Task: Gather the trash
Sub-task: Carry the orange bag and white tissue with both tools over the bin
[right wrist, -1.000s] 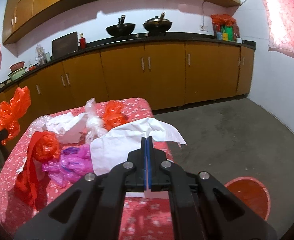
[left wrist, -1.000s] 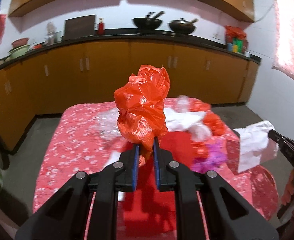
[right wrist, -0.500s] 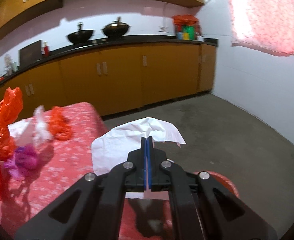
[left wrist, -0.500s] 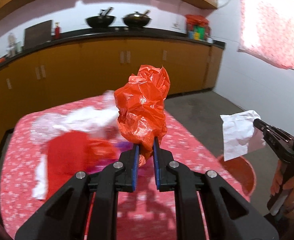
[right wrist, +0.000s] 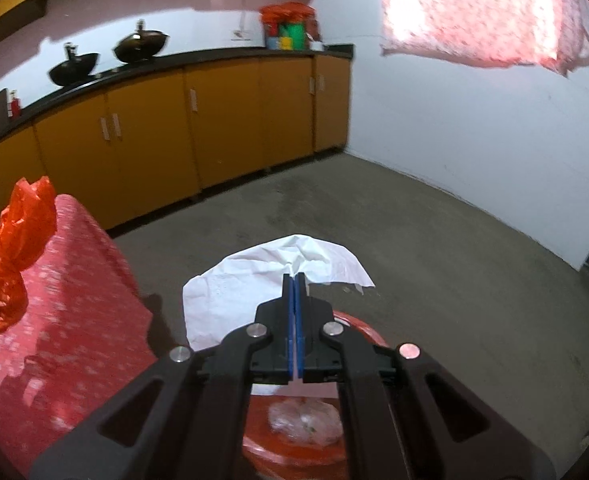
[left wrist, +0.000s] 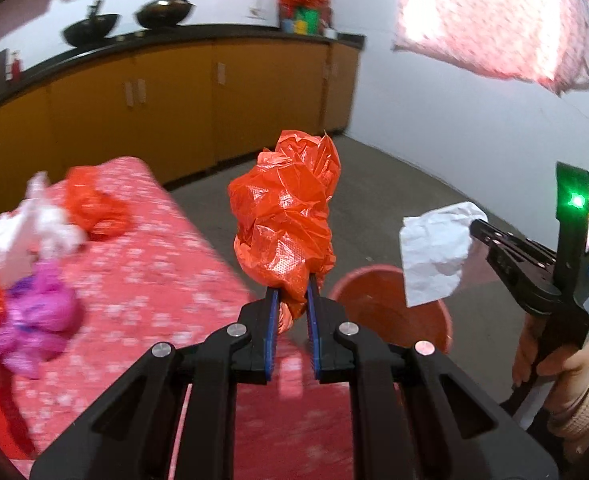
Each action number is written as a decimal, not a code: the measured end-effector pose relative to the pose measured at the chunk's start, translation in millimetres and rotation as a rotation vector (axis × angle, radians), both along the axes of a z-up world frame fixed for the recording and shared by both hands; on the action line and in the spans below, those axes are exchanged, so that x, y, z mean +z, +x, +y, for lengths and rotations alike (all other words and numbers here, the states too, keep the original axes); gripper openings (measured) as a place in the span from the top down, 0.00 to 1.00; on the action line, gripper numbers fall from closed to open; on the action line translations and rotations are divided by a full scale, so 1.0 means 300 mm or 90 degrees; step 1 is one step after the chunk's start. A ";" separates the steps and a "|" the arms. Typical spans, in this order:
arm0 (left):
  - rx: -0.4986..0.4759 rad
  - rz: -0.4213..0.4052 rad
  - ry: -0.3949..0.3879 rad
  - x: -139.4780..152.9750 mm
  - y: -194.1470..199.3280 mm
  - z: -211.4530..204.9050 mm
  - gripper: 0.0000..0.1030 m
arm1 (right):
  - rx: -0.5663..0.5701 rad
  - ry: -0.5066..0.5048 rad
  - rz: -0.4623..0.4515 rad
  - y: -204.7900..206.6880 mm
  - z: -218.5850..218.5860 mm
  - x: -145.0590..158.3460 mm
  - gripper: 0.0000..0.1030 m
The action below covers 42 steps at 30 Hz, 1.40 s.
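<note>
1. Red cloth with a small white flower print covers the table [left wrist: 142,280], the largest thing nearby; every place below is given relative to it.
2. Ochre cabinets [right wrist: 222,120] under a dark counter run along the wall beyond the table's far edge, with two black woks [left wrist: 166,10] on the counter.
3. A red plastic bin [left wrist: 390,308] stands on the grey floor just off the table's right edge; the right wrist view shows a clear crumpled bag lying inside it.
4. The left gripper [left wrist: 290,292] is above the table's right edge, clamped on a crumpled orange plastic bag [left wrist: 286,220] that stands up from its blue pads.
5. The right gripper [right wrist: 294,280] is off the table's right side, above the bin. Its jaws are pressed together on a white paper sheet [right wrist: 254,284], which hangs over the bin's rim.
6. More trash lies on the table's left part: a purple bag [left wrist: 34,320], white paper [left wrist: 22,236] and another orange bag [left wrist: 94,208].
7. A hand [left wrist: 554,364] in a beige sleeve grips the right gripper's handle.
</note>
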<state>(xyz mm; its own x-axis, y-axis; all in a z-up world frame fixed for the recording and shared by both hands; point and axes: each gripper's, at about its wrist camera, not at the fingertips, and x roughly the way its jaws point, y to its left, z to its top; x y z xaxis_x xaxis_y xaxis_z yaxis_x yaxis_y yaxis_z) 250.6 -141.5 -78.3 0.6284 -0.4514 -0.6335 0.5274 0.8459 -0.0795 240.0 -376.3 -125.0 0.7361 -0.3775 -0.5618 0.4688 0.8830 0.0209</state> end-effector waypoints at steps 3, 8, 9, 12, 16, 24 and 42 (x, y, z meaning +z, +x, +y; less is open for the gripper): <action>-0.026 0.016 0.003 -0.035 0.001 -0.097 0.87 | -0.025 0.011 0.013 -0.013 -0.064 -0.043 0.97; -0.058 0.050 0.007 -0.097 0.016 -0.246 0.87 | -0.057 0.035 0.033 -0.031 -0.163 -0.113 0.97; -0.066 0.057 0.013 -0.113 0.018 -0.281 0.87 | -0.062 0.041 0.037 -0.036 -0.183 -0.129 0.97; -0.079 0.075 0.032 -0.157 0.029 -0.361 0.87 | -0.074 0.059 0.050 -0.040 -0.237 -0.171 0.97; -0.097 0.098 0.060 -0.227 0.058 -0.458 0.87 | -0.081 0.078 0.063 -0.034 -0.280 -0.218 0.97; -0.103 0.134 0.101 -0.328 0.104 -0.582 0.87 | -0.072 0.104 0.093 0.004 -0.327 -0.275 0.97; -0.108 0.170 0.118 -0.389 0.121 -0.622 0.82 | -0.051 0.153 0.113 0.056 -0.347 -0.326 0.85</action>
